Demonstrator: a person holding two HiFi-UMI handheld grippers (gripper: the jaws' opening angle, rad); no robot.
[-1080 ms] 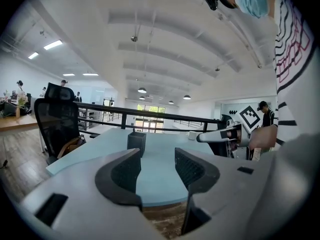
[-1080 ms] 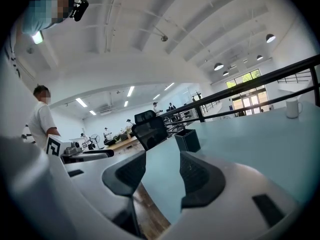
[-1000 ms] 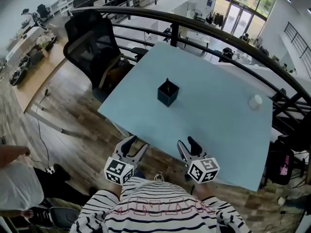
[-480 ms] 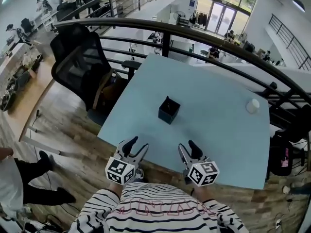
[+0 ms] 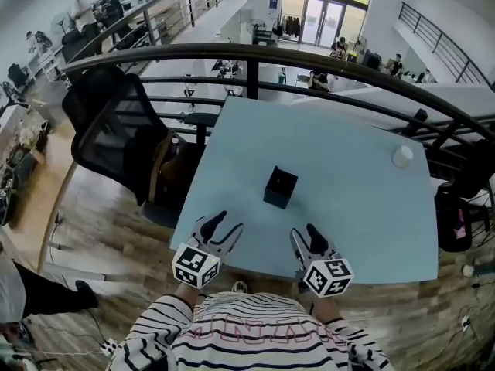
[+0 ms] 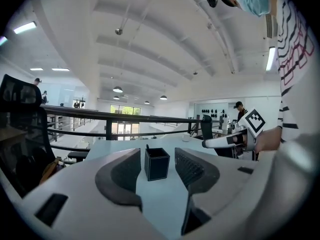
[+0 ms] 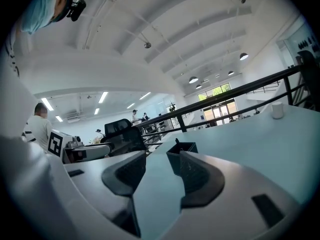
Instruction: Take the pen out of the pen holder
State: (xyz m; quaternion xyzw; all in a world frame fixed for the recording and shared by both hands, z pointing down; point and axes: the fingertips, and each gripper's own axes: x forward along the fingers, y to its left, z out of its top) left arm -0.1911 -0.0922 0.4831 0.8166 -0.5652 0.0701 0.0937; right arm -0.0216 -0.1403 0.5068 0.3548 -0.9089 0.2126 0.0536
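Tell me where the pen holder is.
Head view: the pen holder stands near the middle of the table, ahead of and between the left gripper and right gripper, touching neither.

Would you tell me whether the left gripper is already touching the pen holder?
No, the left gripper hovers open at the table's near edge, clear of the pen holder farther out.

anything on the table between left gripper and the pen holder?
Nothing: only bare table lies between the open left gripper and the pen holder, in both the head view and the left gripper view.
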